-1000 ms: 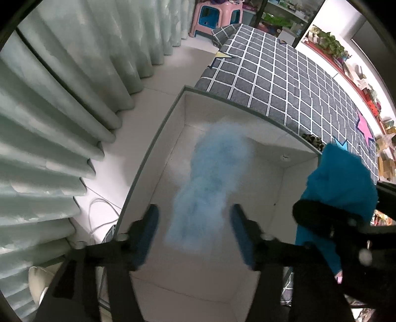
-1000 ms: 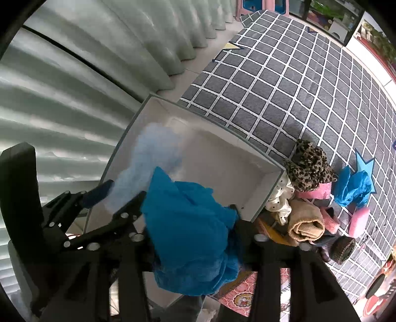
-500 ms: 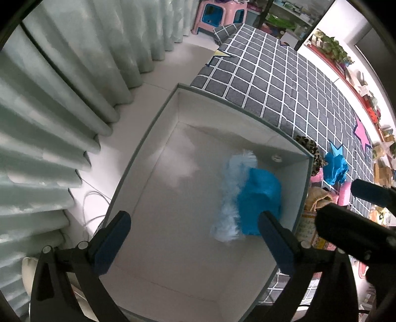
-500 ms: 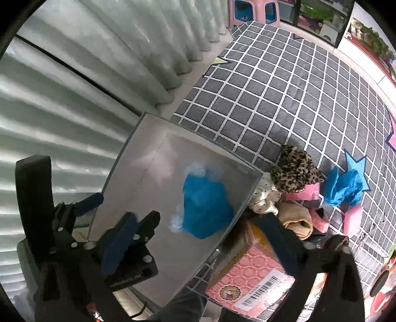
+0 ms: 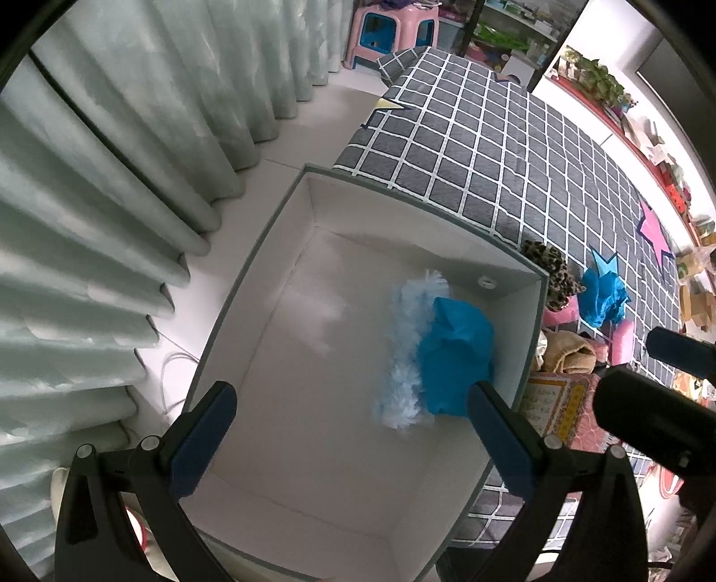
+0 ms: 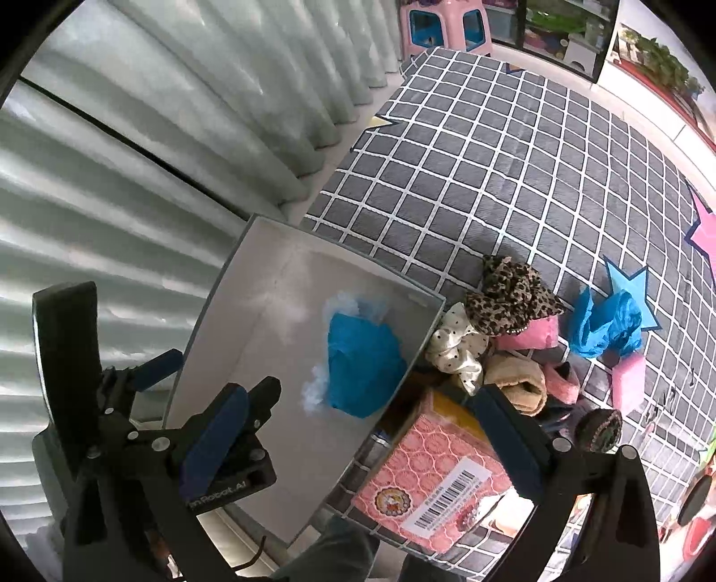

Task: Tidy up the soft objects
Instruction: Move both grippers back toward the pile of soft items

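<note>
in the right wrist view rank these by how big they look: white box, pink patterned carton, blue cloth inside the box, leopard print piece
1. white box
2. pink patterned carton, though it sits nearer the camera, which may inflate it
3. blue cloth in the box
4. leopard print piece, close to the cloth in apparent size, so that order is unsure

A home room: pleated curtains (image 5: 112,188), checked floor mat (image 6: 514,170), pink plastic stool (image 5: 385,31), cluttered shelves (image 5: 514,31).
</note>
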Available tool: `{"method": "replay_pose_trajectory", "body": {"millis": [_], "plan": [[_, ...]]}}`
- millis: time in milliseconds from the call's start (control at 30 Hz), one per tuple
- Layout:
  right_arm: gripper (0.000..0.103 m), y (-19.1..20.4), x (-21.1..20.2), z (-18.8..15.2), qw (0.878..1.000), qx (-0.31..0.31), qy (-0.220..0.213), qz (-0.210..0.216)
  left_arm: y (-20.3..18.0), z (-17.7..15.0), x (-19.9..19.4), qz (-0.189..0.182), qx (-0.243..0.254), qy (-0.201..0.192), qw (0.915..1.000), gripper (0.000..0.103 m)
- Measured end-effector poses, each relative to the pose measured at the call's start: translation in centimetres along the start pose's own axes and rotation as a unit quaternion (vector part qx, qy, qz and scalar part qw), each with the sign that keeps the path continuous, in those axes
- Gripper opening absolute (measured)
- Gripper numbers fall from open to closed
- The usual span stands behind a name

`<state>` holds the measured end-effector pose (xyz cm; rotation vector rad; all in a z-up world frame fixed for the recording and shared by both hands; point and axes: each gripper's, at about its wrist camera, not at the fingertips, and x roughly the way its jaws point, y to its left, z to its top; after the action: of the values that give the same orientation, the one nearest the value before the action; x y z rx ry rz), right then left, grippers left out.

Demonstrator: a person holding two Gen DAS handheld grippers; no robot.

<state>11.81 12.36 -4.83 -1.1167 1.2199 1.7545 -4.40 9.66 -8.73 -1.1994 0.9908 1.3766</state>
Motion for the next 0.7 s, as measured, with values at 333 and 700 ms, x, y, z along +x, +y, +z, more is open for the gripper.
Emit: {"method": "replay_pose_trajectory", "body": {"millis": [333,700], "plan": [[0.102,-0.8,-1.2,-1.0,1.000,0.004,-0.012,0.010,-0.7,-0.9,-1.0,-0.001,0.004,0.001,1.0000,0.103],[0.102,-10.5,-3.5,-3.0,0.994,0.099,-0.036,-0.013,-6.6,0.5,-3.3,-0.031,0.062,-0.013,0.9975,0.103]]}}
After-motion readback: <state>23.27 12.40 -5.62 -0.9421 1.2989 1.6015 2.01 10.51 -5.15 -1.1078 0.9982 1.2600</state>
